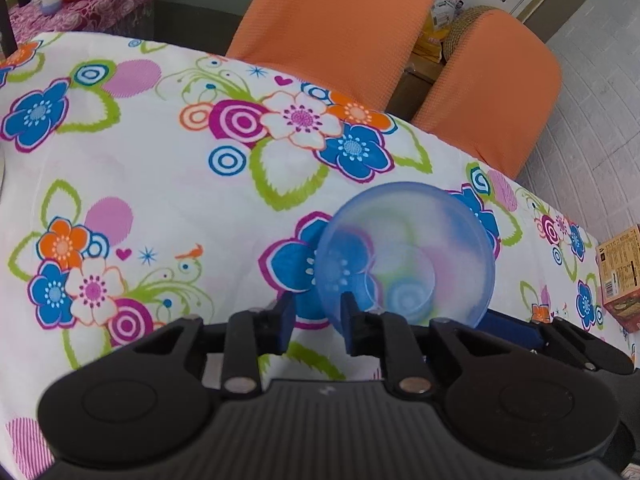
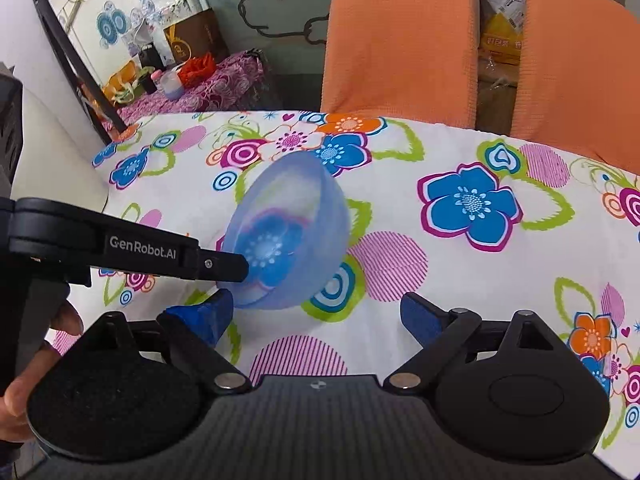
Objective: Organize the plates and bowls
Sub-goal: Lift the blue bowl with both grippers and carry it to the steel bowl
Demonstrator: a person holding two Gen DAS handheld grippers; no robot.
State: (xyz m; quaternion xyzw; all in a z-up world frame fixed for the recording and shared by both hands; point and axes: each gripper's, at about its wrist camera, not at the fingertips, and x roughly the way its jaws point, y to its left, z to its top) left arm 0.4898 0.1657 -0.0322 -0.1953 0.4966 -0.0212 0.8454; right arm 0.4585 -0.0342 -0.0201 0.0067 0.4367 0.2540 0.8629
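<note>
one translucent blue bowl (image 1: 404, 252) shows in the left wrist view, tilted and lifted off the flowered surface (image 1: 168, 184), its rim pinched between the blue pads of the left claw (image 1: 316, 312). no plate and no stack appear, so the sorting looks barely begun. two orange chairs (image 1: 340, 20) stand behind.

one bowl again in the right wrist view, the same one (image 2: 288, 236), gripped by the left claw (image 2: 240, 268) reaching in from the left. the right claw (image 2: 316, 316) is spread wide, empty, just beneath the bowl.
</note>
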